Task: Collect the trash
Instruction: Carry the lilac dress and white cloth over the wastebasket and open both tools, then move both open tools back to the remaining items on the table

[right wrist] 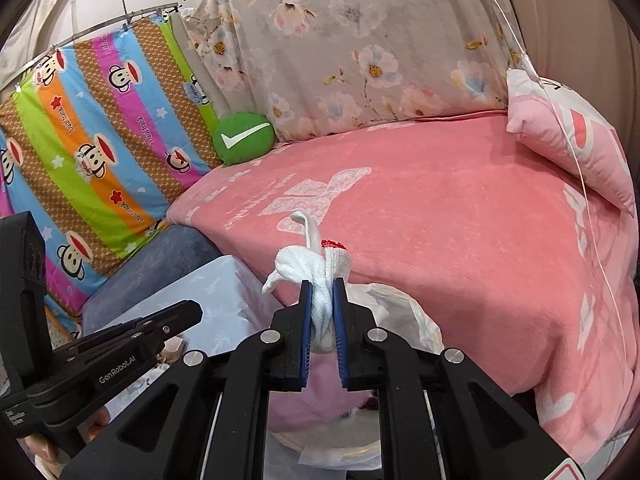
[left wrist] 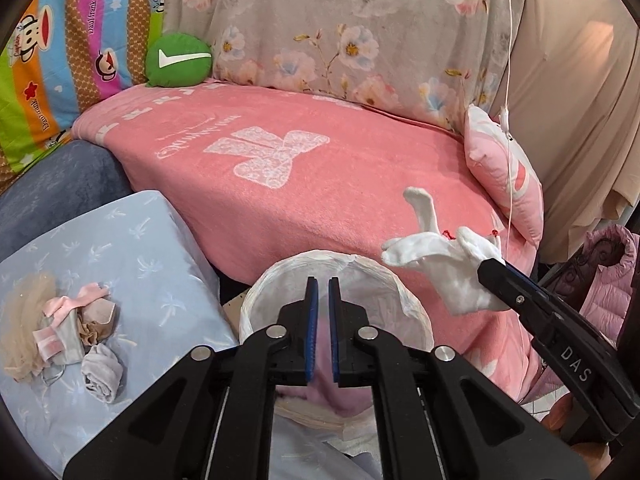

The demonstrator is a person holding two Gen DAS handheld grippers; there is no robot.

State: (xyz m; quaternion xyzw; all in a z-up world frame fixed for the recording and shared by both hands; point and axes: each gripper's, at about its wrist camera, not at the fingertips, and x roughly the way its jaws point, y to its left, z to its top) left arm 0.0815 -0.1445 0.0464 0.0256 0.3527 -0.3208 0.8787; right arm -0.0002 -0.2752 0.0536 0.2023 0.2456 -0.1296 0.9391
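Note:
My right gripper [right wrist: 323, 282] is shut on a white knit glove [right wrist: 316, 276] with a red cuff edge and holds it in the air just above the rim of a bin lined with a white bag [right wrist: 404, 312]. In the left wrist view the glove [left wrist: 436, 264] hangs from the right gripper [left wrist: 490, 266] to the right of the bin [left wrist: 372, 276]. My left gripper [left wrist: 323, 280] hovers over the bin mouth with its jaws nearly together and nothing between them. A pile of crumpled cloth scraps [left wrist: 76, 328] lies on a light blue cushion [left wrist: 132, 248] at the left.
A sofa under a pink blanket [left wrist: 304, 168] fills the middle. A green check-mark cushion [left wrist: 178, 60] and a pink pillow [left wrist: 508, 172] sit on it. A white cord [left wrist: 509, 80] hangs at the right. A pink jacket [left wrist: 604, 276] is at the far right.

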